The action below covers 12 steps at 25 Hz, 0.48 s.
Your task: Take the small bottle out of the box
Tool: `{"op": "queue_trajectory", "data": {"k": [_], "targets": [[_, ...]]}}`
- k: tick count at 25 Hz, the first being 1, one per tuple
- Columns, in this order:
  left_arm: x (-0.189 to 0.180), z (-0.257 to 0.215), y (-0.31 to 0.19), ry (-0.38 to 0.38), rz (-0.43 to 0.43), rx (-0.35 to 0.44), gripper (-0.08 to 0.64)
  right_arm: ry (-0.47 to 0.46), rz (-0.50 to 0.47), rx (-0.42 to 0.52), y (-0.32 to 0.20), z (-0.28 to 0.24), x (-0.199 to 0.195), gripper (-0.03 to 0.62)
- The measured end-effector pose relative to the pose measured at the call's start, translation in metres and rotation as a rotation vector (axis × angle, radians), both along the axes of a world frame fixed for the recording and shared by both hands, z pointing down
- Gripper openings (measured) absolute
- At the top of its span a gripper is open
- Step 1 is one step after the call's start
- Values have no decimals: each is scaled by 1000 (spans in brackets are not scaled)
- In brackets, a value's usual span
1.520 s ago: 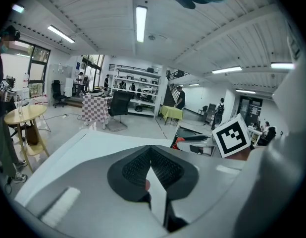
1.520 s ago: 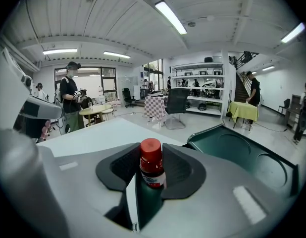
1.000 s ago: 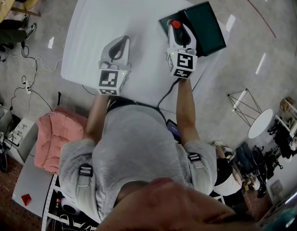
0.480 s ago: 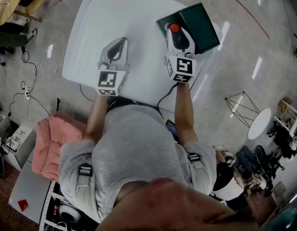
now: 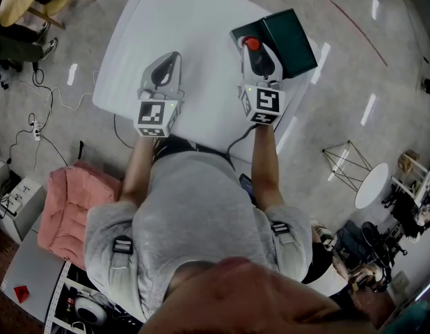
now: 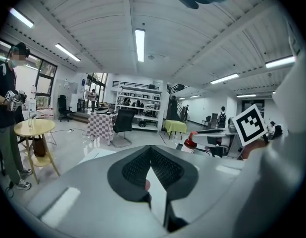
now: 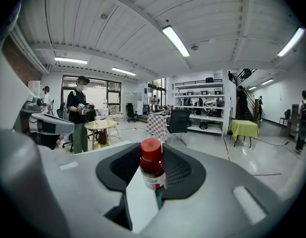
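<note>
A white bench (image 5: 194, 19) fills the upper middle of the head view, standing on a glossy grey floor (image 5: 354, 68). A person in a grey shirt (image 5: 194, 214) leans over its near edge with both arms stretched forward. At the bench's far right corner sits a dark green box (image 5: 293, 39), its lid open. The left tool (image 5: 172, 58) hovers over bare bench, well apart from the box. In its own view the dark pads meet at their tips, drawn narrow, with nothing between them. The right tool (image 5: 254, 50) reaches over the left part of the box and is clamped on the small bottle (image 7: 152, 168), which stands upright between the ribbed pads. From the head view the bottle shows over the box's left part, and how high it sits above the box cannot be told. Its red cap (image 7: 150, 150) pokes up above the pads, with a white label below.
</note>
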<state>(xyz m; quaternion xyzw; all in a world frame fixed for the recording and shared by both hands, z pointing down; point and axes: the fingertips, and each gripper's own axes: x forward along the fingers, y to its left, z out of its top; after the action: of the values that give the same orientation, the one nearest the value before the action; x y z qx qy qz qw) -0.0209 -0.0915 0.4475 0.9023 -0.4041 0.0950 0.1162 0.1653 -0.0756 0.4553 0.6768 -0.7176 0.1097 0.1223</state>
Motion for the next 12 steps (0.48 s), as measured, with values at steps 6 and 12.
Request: {"op": "queue_trajectory", "data": {"k": [6, 12], "targets": [[-18, -9, 7, -1, -36, 18, 12, -1, -47, 21, 8, -12, -24, 138], [-33, -15, 14, 3, -62, 25, 12, -13, -105, 24, 12, -13, -52, 138]]}}
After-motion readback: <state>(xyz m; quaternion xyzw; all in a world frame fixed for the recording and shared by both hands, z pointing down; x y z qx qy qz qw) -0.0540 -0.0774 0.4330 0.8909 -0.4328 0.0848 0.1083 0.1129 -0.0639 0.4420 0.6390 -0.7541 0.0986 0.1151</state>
